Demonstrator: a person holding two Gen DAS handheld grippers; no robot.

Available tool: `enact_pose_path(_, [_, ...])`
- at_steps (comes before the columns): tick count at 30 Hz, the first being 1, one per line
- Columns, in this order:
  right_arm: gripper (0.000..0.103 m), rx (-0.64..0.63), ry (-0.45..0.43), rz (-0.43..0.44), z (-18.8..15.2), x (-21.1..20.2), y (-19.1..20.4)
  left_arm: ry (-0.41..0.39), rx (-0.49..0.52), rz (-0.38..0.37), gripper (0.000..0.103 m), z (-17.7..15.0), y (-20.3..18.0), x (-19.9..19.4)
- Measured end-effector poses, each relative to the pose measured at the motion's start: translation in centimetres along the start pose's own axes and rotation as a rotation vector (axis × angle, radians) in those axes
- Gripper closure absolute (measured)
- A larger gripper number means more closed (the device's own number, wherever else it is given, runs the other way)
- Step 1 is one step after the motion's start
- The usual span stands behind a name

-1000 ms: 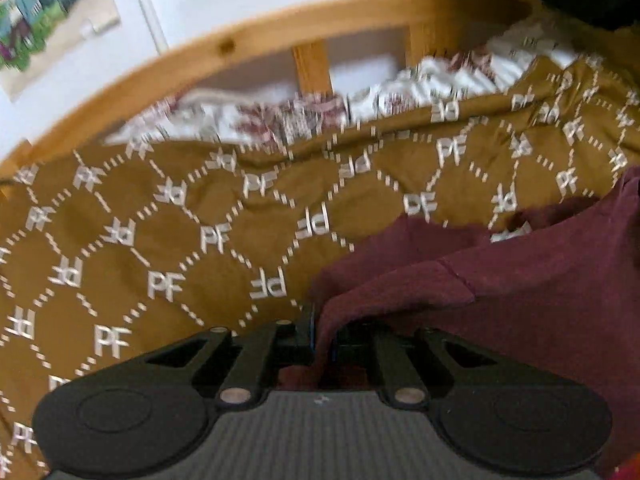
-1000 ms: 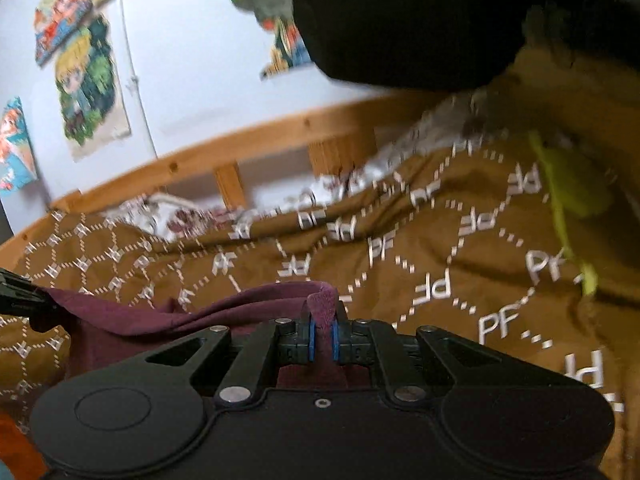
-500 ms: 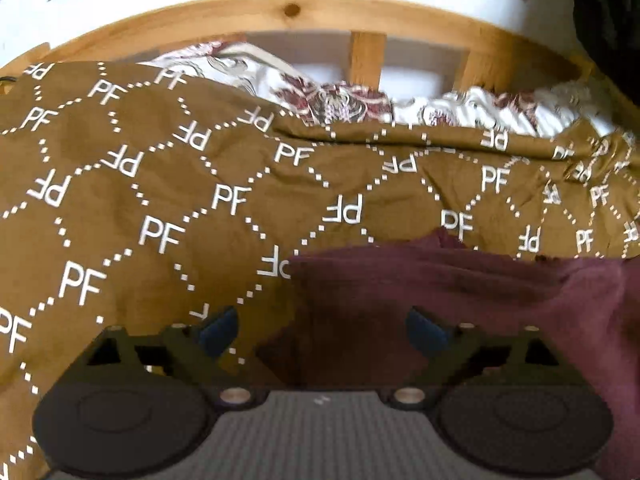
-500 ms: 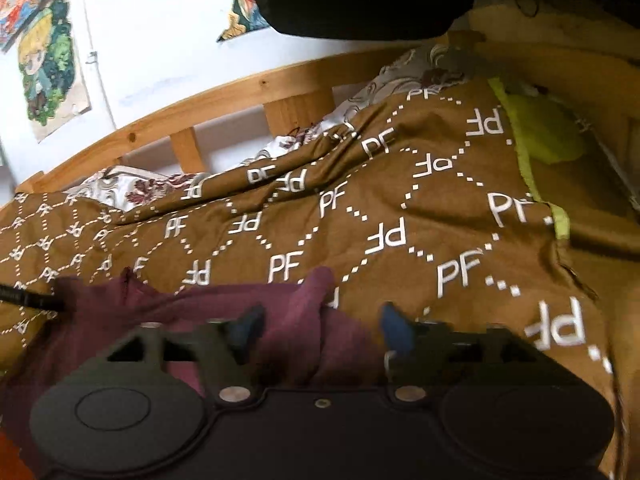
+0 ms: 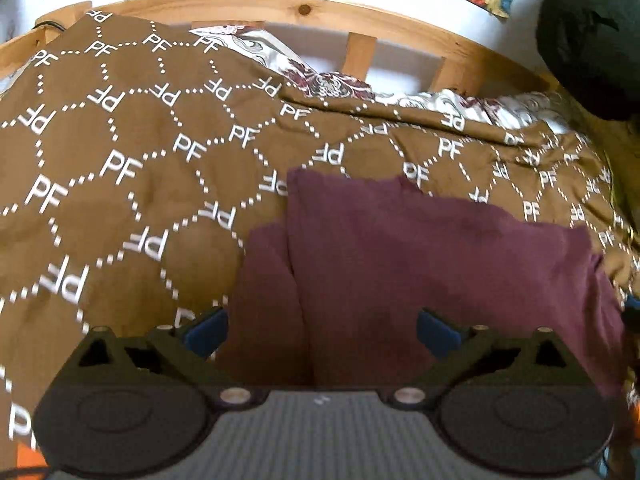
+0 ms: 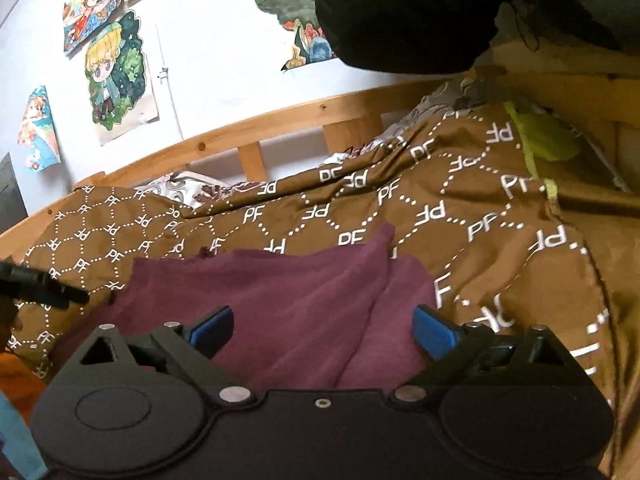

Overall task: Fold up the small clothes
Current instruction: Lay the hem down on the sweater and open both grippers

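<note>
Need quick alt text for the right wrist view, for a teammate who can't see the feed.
A maroon garment lies folded on a brown PF-patterned blanket, between the opening blue-padded jaws of the right gripper, which press on nothing. Behind are a wooden bed rail and cartoon posters on a white wall; the left gripper shows at the left edge.

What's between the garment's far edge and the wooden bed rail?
Left wrist view: past the maroon garment runs brown PF-print blanket, then a strip of floral sheet, then the rail. Nothing else lies there.
</note>
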State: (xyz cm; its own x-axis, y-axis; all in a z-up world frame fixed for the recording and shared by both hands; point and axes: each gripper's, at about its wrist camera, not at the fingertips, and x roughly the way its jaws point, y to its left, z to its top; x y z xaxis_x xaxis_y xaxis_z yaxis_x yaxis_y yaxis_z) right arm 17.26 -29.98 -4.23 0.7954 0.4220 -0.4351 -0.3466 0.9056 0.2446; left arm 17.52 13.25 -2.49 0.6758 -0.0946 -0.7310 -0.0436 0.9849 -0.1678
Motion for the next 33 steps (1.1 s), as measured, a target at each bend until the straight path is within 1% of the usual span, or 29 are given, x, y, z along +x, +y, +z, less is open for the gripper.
enact_pose_path(2, [0.011,0.013,0.018,0.017,-0.4,0.2,0.3,0.004,0.014,-0.001,0.001,-0.9,-0.3,-0.4])
enact_pose_path(4, [0.013,-0.003,0.04,0.018,-1.0,0.3,0.9,-0.001,0.031,-0.023,0.01,-1.6,-0.6,-0.8])
enact_pose_path(6, [0.019,-0.021,0.056,0.008,-1.6,0.5,1.3,0.013,0.05,-0.036,0.03,-1.7,-1.1,-0.9])
enact_pose_path(7, [0.025,-0.021,0.069,-0.004,-1.8,0.6,1.4,0.03,0.05,-0.043,0.033,-1.7,-1.2,-0.8])
enact_pose_path(8, [0.031,-0.014,0.076,-0.016,-1.9,0.6,1.4,0.045,0.042,-0.048,0.042,-1.8,-1.2,-0.6])
enact_pose_path(9, [0.034,0.0,0.079,-0.023,-2.0,0.4,1.4,0.058,0.031,-0.053,0.052,-2.0,-1.2,-0.6])
enact_pose_path(10, [0.039,0.023,0.078,-0.029,-2.0,0.1,1.2,0.071,0.021,-0.054,0.055,-2.2,-1.1,-0.5])
enact_pose_path(11, [0.043,0.046,0.079,-0.037,-2.0,-0.1,1.0,0.078,0.012,-0.049,0.061,-2.5,-1.0,-0.5])
enact_pose_path(12, [0.045,0.07,0.081,-0.043,-2.0,-0.3,0.7,0.085,0.005,-0.034,0.069,-2.7,-0.9,-0.4])
enact_pose_path(13, [0.054,0.093,0.085,-0.051,-2.0,-0.5,0.6,0.095,0.004,-0.019,0.076,-3.0,-0.9,-0.3])
enact_pose_path(14, [0.066,0.114,0.089,-0.063,-2.1,-0.6,0.4,0.105,0.005,0.0,0.088,-3.1,-0.8,-0.2])
enact_pose_path(15, [0.075,0.13,0.099,-0.073,-2.2,-0.7,0.2,0.109,0.004,0.01,0.092,-3.2,-0.8,-0.2])
enact_pose_path(16, [0.093,0.142,0.115,-0.074,-2.3,-0.7,0.1,0.107,0.001,0.008,0.094,-3.2,-0.6,-0.4])
enact_pose_path(17, [0.095,0.151,0.132,-0.066,-2.5,-0.6,0.0,0.1,0.002,0.01,0.098,-3.2,-0.7,-0.7])
enact_pose_path(20, [0.098,0.157,0.147,-0.059,-2.7,-0.8,0.2,0.071,0.022,0.036,0.099,-3.0,-1.2,-1.7])
enact_pose_path(22, [0.099,0.152,0.135,-0.071,-2.4,-1.4,0.3,0.056,0.017,0.042,0.099,-3.0,-1.0,-2.2])
enact_pose_path(25, [0.099,0.172,0.121,-0.087,-2.1,-2.7,0.1,0.073,-0.004,0.043,0.099,-3.6,-0.5,-2.3])
enact_pose_path(27, [0.099,0.192,0.136,-0.088,-2.3,-3.2,-0.1,0.093,-0.011,0.05,0.099,-4.5,-0.2,-2.0])
enact_pose_path(30, [0.099,0.201,0.168,-0.103,-3.2,-3.4,0.1,0.083,-0.007,0.053,0.099,-5.0,-0.1,-2.0])
enact_pose_path(33, [0.099,0.2,0.171,-0.108,-3.4,-3.2,0.0,0.079,-0.005,0.051,0.099,-4.7,-0.1,-1.9])
